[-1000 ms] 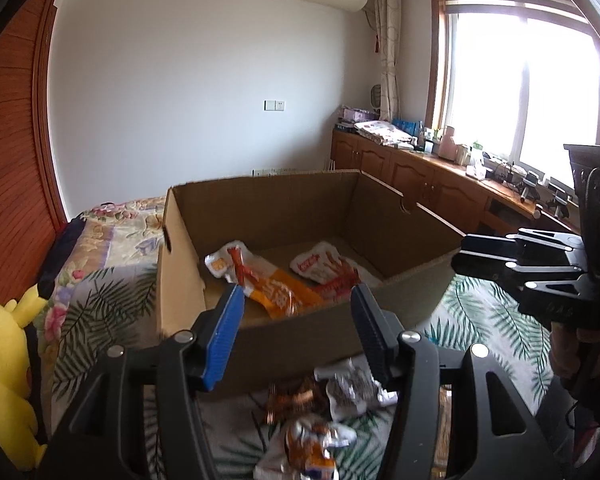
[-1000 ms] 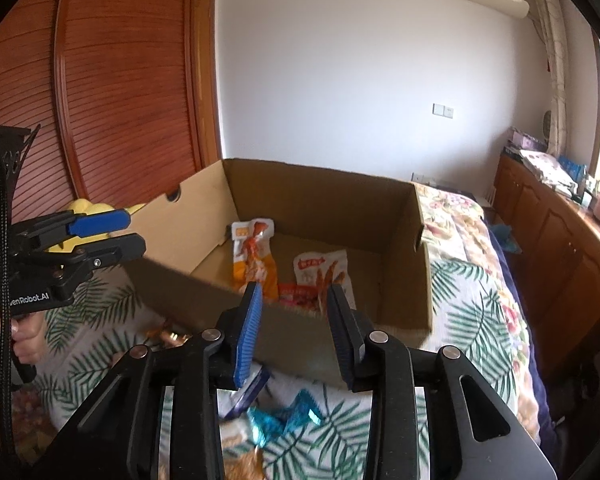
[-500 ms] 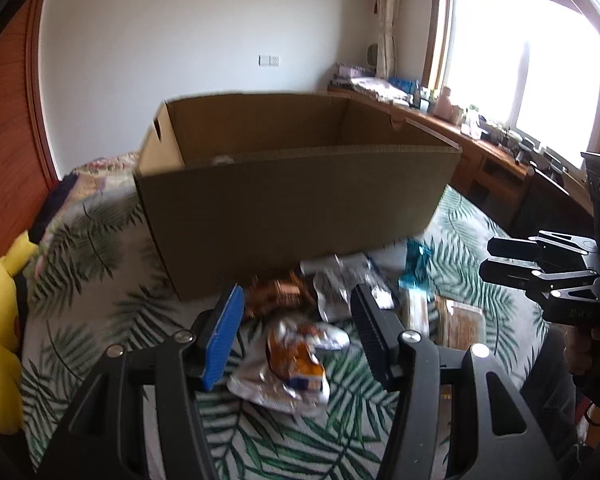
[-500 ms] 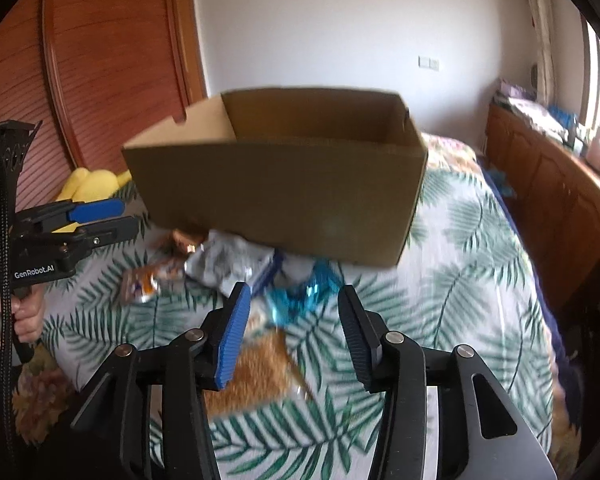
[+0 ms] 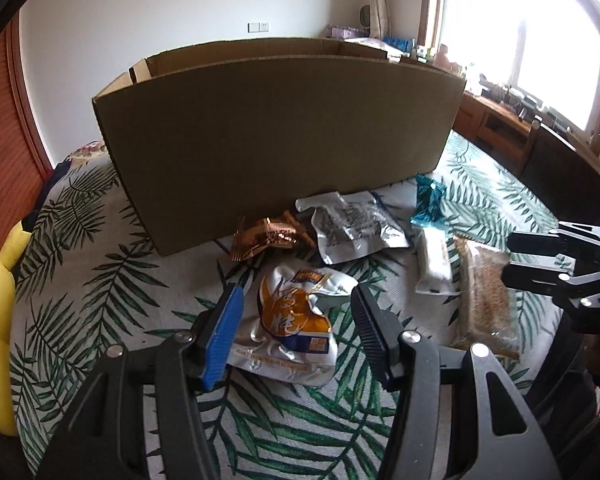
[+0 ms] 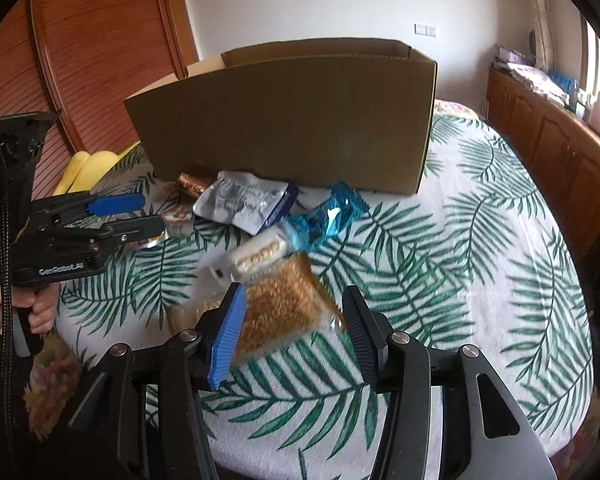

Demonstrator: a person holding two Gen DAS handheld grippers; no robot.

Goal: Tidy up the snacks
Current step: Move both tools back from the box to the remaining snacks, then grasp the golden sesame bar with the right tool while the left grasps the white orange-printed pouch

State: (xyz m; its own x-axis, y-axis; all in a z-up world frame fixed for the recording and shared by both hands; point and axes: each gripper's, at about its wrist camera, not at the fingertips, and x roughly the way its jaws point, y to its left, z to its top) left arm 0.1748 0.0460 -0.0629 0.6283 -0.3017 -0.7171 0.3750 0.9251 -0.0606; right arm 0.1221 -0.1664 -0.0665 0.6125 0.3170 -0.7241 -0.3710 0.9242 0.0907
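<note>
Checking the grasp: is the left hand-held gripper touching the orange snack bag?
Cannot tell. Left wrist view shows the left hand-held gripper open, straddling the orange bag; no plain contact or gap.

The cardboard box [image 5: 276,128] looks matt brown and plain. Snack packets shine: a silver-and-orange pouch [image 5: 296,320] (crinkled foil), a copper wrapper [image 5: 268,236], a blue wrapper [image 6: 328,216]. The leaf-print bedspread [image 6: 460,280] is soft woven cloth.

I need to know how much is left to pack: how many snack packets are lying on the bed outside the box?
6, all before the box: copper packet, silver pouch, blue wrapper, white bar, brown packet, orange packet. More may be hidden.
</note>
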